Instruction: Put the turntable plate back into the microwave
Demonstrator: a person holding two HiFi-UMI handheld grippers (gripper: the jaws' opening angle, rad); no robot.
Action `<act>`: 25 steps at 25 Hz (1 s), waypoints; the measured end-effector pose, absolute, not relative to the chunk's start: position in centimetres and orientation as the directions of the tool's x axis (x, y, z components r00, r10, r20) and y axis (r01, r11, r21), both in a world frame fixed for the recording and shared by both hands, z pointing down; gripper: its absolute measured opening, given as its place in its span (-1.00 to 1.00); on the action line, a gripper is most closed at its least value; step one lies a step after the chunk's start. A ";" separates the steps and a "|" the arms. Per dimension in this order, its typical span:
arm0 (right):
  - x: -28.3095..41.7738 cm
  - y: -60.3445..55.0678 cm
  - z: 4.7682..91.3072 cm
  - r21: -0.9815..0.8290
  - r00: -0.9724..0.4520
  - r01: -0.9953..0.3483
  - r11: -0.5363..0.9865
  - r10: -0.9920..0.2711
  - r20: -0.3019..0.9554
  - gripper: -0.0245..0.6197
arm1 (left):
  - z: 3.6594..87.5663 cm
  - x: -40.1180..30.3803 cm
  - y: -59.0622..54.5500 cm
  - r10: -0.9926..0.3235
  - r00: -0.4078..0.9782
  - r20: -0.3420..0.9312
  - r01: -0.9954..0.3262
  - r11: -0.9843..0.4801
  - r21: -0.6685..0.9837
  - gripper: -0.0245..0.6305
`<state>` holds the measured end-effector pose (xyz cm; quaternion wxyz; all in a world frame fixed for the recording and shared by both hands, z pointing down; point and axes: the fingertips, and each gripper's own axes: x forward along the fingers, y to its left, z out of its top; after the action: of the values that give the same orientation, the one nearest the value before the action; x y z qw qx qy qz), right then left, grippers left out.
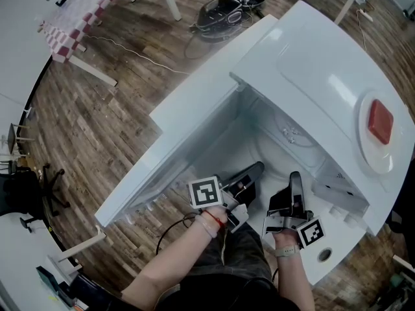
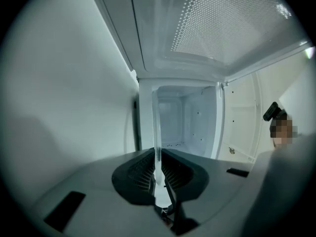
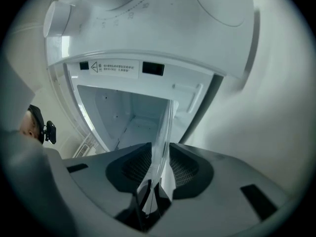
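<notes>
Two grippers engaged, both clamped on the rim of the glass turntable plate point(image 2: 156, 132). Left gripper point(image 2: 158, 171) closed on the left part of the rim, right gripper point(image 3: 160, 168) closed on the right part. Glass seen edge-on between the ribbed pads in both gripper views.

Plate held at the mouth of the white microwave point(image 1: 324, 76), with the door point(image 1: 194, 109) swung wide open. Far portion apparently inside the cavity point(image 2: 183, 120); judged not yet seated on the cavity floor.

Handling assessment: rigid, smooth, clear glass, fairly weighty for its thinness. Brittle at the rim and liable to slide through the pads if tilted. Best held as now, at two separate rim points, kept level. Gentle lowering advised, clear of the cavity walls. Centring over the drive coupling probably required.

Containers: cavity otherwise bare, with only small holes visible in its walls and floor. On top of the microwave, a white dish point(image 1: 364, 149) carrying one red block point(image 1: 380, 122); nothing else seen on it.
</notes>
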<state>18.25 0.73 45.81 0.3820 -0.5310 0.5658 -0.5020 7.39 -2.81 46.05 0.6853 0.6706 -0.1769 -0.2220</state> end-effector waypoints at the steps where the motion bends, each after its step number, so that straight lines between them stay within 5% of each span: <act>1: 17.6 0.8 45.7 -0.974 -0.169 -0.219 -0.061 -0.981 0.100 -0.59 | 46.1 7.4 -2.9 -0.539 0.841 -0.052 0.061 -0.001 0.998 -0.79; 15: 13.7 0.6 45.8 -0.976 -0.280 -0.209 -0.057 -0.953 0.116 -0.62 | 46.4 9.2 -4.1 -0.490 0.872 0.008 -0.050 -0.072 0.996 -0.79; 25: 14.7 0.0 46.4 -0.978 -0.215 -0.186 -0.089 -0.968 0.129 -0.77 | 46.0 10.2 -4.1 -0.436 0.900 0.017 -0.087 -0.142 0.986 -0.79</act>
<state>14.72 -0.04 46.35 0.3655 -0.5087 0.5672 -0.5348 10.15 -4.12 46.04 0.6308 0.7429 -0.1761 -0.1383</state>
